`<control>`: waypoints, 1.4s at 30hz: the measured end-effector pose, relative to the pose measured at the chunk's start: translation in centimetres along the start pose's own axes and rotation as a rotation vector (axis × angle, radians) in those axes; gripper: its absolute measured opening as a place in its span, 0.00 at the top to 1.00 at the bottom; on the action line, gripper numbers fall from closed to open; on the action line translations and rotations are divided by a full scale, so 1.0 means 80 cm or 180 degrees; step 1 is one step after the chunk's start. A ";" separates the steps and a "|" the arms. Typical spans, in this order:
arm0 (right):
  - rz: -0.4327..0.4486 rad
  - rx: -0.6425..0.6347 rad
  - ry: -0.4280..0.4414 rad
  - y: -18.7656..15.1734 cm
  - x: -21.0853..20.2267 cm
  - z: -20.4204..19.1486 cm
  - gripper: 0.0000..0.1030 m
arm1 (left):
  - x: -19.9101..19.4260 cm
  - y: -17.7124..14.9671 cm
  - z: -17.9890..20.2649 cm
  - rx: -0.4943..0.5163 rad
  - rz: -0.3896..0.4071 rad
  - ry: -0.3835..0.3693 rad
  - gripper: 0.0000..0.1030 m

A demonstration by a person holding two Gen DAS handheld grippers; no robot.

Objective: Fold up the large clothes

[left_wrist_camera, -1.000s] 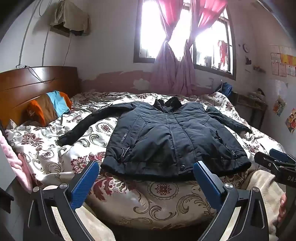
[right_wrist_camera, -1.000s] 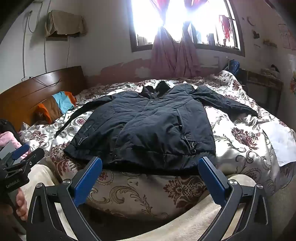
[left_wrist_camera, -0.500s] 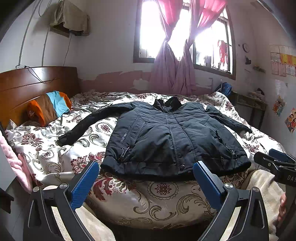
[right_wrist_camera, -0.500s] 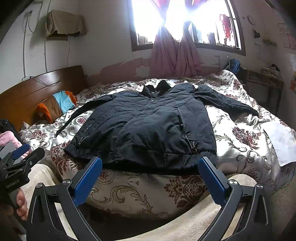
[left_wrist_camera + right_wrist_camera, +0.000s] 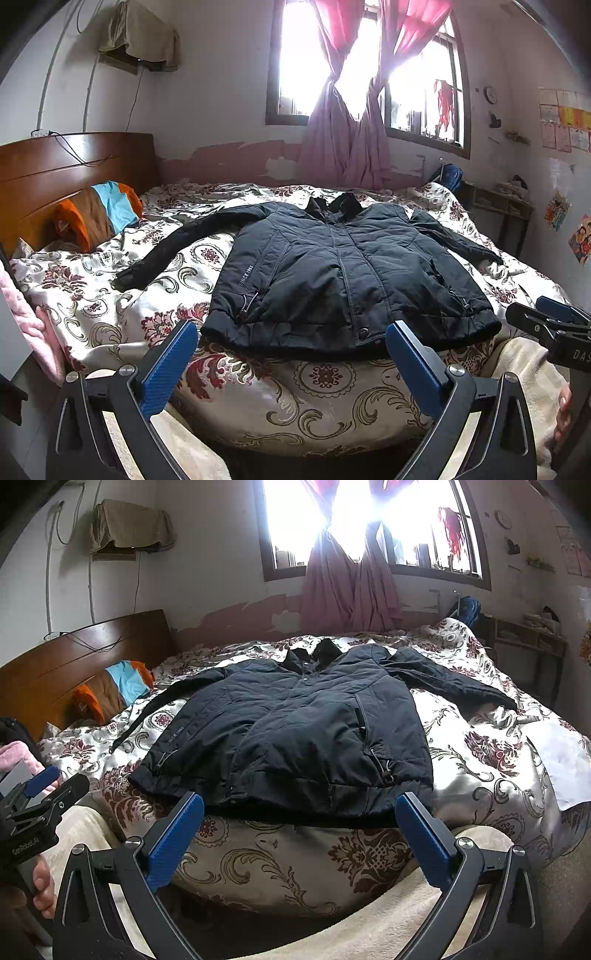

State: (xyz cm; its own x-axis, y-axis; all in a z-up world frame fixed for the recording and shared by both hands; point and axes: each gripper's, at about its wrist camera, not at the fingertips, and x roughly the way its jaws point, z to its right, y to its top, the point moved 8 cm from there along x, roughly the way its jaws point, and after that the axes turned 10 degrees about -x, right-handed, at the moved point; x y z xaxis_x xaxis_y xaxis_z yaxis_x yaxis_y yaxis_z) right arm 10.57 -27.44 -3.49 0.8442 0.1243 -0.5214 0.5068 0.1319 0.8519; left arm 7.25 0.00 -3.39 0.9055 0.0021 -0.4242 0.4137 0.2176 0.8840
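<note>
A: Going left to right across the bed (image 5: pixel 110 306), what lies around?

B: At far left a wooden headboard (image 5: pixel 55 173), with an orange, brown and blue pillow (image 5: pixel 99 218) leaning at its foot. A pink cloth (image 5: pixel 29 325) hangs at the near left edge. The floral quilt (image 5: pixel 314 380) covers the whole bed, and a beige blanket (image 5: pixel 369 930) lies along its near edge.

A: And the garment?

B: The dark jacket (image 5: pixel 343 273) lies flat, front up, in the middle of the quilt, collar toward the far window (image 5: pixel 365 74), hem toward the near edge. Its sleeves are spread out, one to the left, one to the right. Nothing rests on it.

A: To the right?

B: A white sheet (image 5: pixel 561 760) lies on the quilt near the right edge, apart from the jacket, and a small table (image 5: pixel 502 206) stands by the far right wall.

A: The fingers?

B: The left gripper (image 5: pixel 291 365) has its blue fingers (image 5: pixel 168 369) spread wide, released, holding nothing, just short of the hem. The right gripper (image 5: pixel 301 842) is likewise wide apart, with empty fingers (image 5: pixel 424 840) near the hem, not touching it.
</note>
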 end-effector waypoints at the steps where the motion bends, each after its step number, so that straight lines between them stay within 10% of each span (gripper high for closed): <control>1: 0.0001 0.0000 0.0000 0.000 0.000 -0.001 0.01 | 0.000 0.000 0.000 0.0000 0.0000 0.0000 0.00; 42: -0.0019 0.0015 0.0010 -0.004 0.000 -0.005 0.01 | 0.000 0.000 0.000 0.0005 0.0001 0.0003 0.00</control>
State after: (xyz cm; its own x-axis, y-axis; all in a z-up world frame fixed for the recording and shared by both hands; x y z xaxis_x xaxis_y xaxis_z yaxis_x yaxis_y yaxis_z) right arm 10.35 -27.06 -3.75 0.8407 0.1266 -0.5265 0.5125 0.1280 0.8491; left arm 7.26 0.01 -3.39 0.9056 0.0031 -0.4242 0.4136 0.2161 0.8844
